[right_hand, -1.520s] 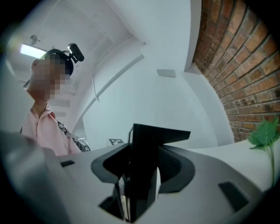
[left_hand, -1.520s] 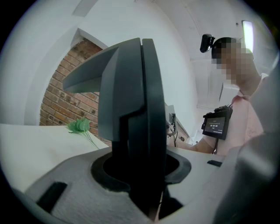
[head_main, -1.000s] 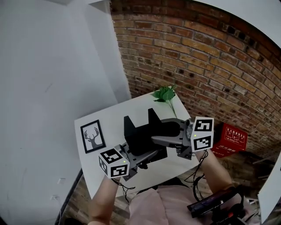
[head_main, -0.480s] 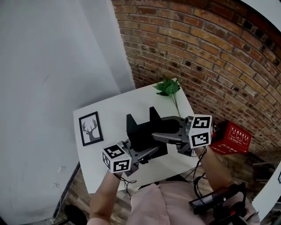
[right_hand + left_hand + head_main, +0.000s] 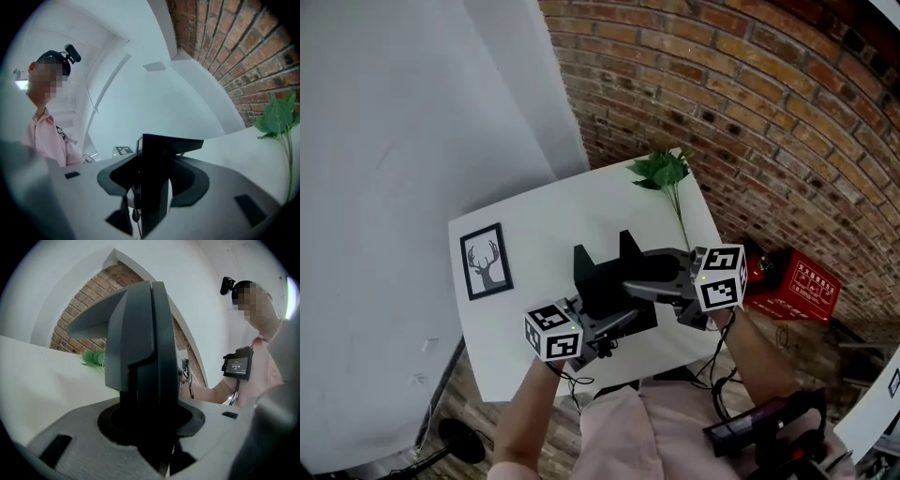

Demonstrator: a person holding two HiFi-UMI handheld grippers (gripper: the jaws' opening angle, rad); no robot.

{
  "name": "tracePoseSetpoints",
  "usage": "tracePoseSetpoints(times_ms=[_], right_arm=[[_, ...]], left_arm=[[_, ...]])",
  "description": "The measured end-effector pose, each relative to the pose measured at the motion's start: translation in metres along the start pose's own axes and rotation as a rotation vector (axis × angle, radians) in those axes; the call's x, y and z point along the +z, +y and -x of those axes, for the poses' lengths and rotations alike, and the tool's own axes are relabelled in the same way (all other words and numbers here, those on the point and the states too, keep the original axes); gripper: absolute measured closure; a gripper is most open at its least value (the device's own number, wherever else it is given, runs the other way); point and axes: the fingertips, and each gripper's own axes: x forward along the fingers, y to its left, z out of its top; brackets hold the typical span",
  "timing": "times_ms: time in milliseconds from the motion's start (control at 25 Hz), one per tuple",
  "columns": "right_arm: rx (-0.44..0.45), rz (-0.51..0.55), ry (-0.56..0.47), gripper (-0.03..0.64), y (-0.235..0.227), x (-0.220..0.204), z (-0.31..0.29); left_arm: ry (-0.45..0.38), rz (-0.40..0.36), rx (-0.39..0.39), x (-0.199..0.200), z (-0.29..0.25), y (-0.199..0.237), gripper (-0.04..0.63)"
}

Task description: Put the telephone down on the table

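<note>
Left hand-held gripper (image 5: 614, 325) and right hand-held gripper (image 5: 649, 281) are each clamping 1 side of the black telephone (image 5: 598, 281) over the white worktop (image 5: 544, 220).

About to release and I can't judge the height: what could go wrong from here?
1. The telephone is gripped by both the left gripper and the right gripper; opening one before it rests on the table could tip it.
2. It looks close to the table's front edge; a slip toward the person could drop it off.
</note>
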Motion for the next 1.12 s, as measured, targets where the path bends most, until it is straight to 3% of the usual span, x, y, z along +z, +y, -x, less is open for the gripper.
tracePoseSetpoints(times_ms=[1120], right_arm=[[-0.03, -0.255, 0.078, 0.405, -0.088, -0.082, -0.009]], left_arm=[[0.086, 0.298, 0.027, -0.074, -0.027, 0.065, 0.423]])
